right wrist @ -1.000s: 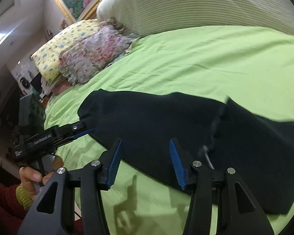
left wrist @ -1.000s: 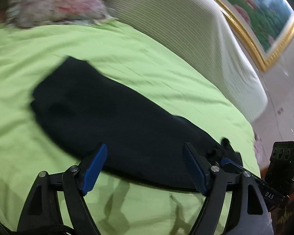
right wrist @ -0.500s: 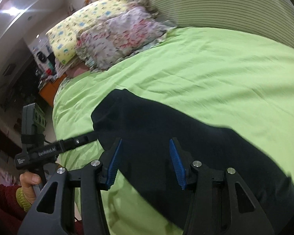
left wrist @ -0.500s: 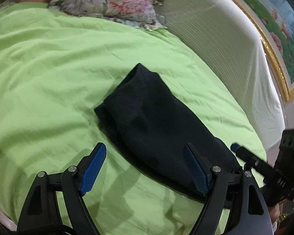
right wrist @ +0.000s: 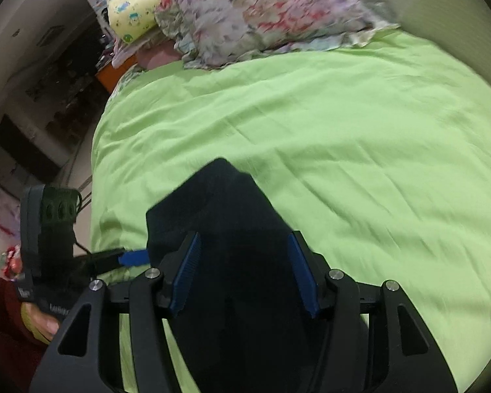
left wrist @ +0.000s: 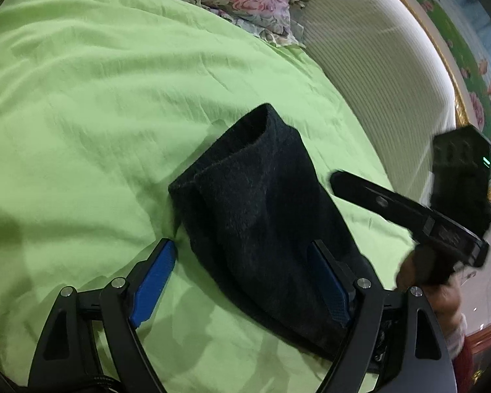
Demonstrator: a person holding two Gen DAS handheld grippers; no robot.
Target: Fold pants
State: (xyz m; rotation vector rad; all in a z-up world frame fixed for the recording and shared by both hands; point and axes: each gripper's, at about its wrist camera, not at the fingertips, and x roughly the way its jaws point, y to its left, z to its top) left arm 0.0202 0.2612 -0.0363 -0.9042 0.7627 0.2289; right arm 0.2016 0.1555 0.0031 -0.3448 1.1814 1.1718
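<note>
The wide bed under a wrinkled lime-green cotton sheet [left wrist: 98, 104] serves as the folding surface; its flat, yielding top supports the garment. At the head of the bed, a floral-print fabric pillow [right wrist: 262, 13] and a cream ribbed upholstered headboard [left wrist: 376, 75] sit well apart from the work.

The black knit fabric pants [left wrist: 265, 216] lie on the bed as a long, narrow, layered strip. Judged from the stacked edges, a lengthwise fold is done and the cross fold remains. The long axis runs from the near edge of the bed toward the pillow. The open, tubular end points at the pillow; the other end passes out of view below both cameras.

The left gripper [left wrist: 242, 281] hovers over the near part of the pants, fingers wide apart and holding nothing; one blue pad is over bare sheet, the other over the cloth. The right gripper [right wrist: 245, 271] is likewise spread and empty, straddling the strip, probably placed to take the near end.
</note>
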